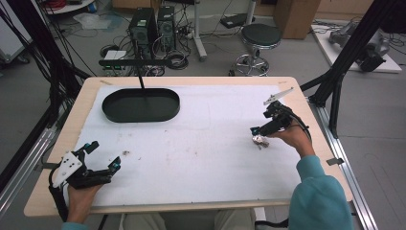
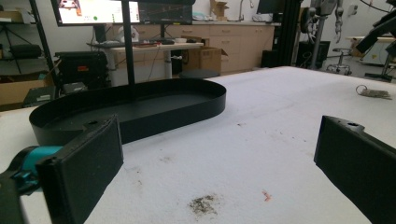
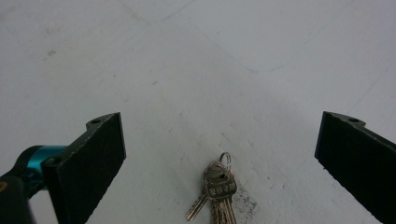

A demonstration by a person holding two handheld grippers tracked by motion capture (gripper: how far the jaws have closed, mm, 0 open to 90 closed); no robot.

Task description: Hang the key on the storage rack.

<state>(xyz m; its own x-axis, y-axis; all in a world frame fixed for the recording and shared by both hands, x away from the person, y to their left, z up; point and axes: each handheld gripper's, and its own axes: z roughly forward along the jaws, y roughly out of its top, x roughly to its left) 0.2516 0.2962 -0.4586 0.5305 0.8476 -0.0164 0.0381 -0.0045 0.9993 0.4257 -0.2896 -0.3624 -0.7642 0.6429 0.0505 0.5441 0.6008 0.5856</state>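
Observation:
A small bunch of silver keys (image 1: pixel 260 140) lies on the white mat (image 1: pixel 191 158) at the right. My right gripper (image 1: pixel 258 134) hovers just above the keys, tilted down at them, jaws wide open. In the right gripper view the keys (image 3: pixel 218 186) lie on the mat low in the gap of the right gripper (image 3: pixel 224 135), touching neither pad. My left gripper (image 1: pixel 105 154) rests open at the near left corner, nothing in it. From the open left gripper (image 2: pixel 219 140) the keys (image 2: pixel 373 92) show far off to the right.
A black oval tray (image 1: pixel 143 119) sits empty at the far left of the mat, its wall (image 2: pixel 177 116) low. A thin black pole (image 1: pixel 140 79) rises beside it. Dark stains (image 2: pixel 204 204) mark the mat. A black frame strut (image 1: pixel 335 81) stands off the table's right edge.

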